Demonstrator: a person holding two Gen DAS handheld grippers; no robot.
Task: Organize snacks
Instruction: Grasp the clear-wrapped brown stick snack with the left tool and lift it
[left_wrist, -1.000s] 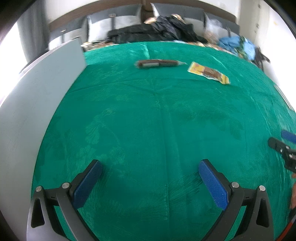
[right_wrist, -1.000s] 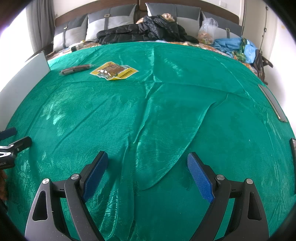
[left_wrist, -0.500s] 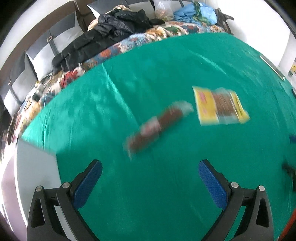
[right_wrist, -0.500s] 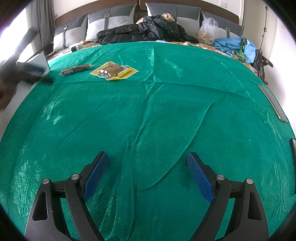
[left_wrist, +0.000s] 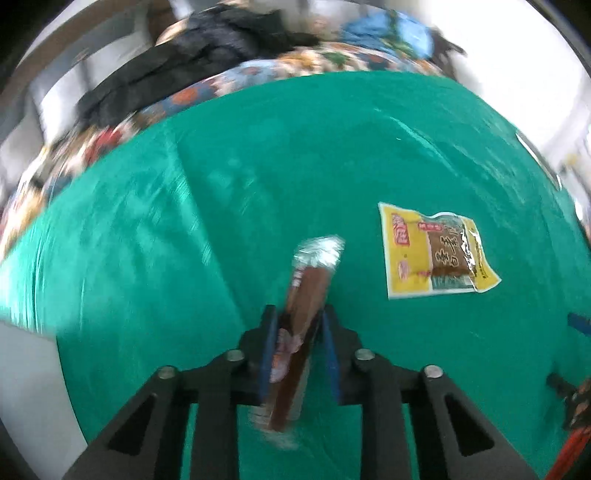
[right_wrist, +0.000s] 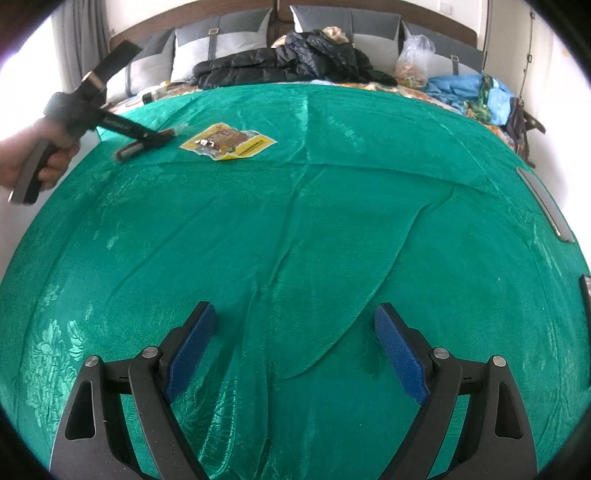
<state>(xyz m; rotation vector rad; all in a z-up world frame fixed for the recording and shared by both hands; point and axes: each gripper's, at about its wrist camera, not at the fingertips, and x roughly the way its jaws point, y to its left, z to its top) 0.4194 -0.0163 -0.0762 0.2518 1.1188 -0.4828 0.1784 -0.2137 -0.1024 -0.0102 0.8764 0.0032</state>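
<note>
A long brown snack stick (left_wrist: 308, 291) in a clear wrapper sits between the blue pads of my left gripper (left_wrist: 297, 317), whose jaws are closing and press on its middle. A yellow snack packet (left_wrist: 436, 251) lies flat on the green cloth to its right. In the right wrist view, the left gripper (right_wrist: 147, 136), held by a hand (right_wrist: 33, 155), grips the stick (right_wrist: 127, 151) at the far left, beside the yellow packet (right_wrist: 229, 142). My right gripper (right_wrist: 295, 321) hangs open over the wrinkled green cloth (right_wrist: 295, 221) with nothing between its fingers.
A grey board (left_wrist: 29, 369) borders the cloth on the left. Behind the cloth lie a black jacket (right_wrist: 288, 61), grey pillows (right_wrist: 221, 48), a plastic bag (right_wrist: 413, 61) and blue clothes (right_wrist: 469, 92). Flat dark items (right_wrist: 546, 206) rest at the cloth's right edge.
My left gripper swung across the cloth to the snacks and went from wide open to shut on the brown stick. The right gripper has not moved.
</note>
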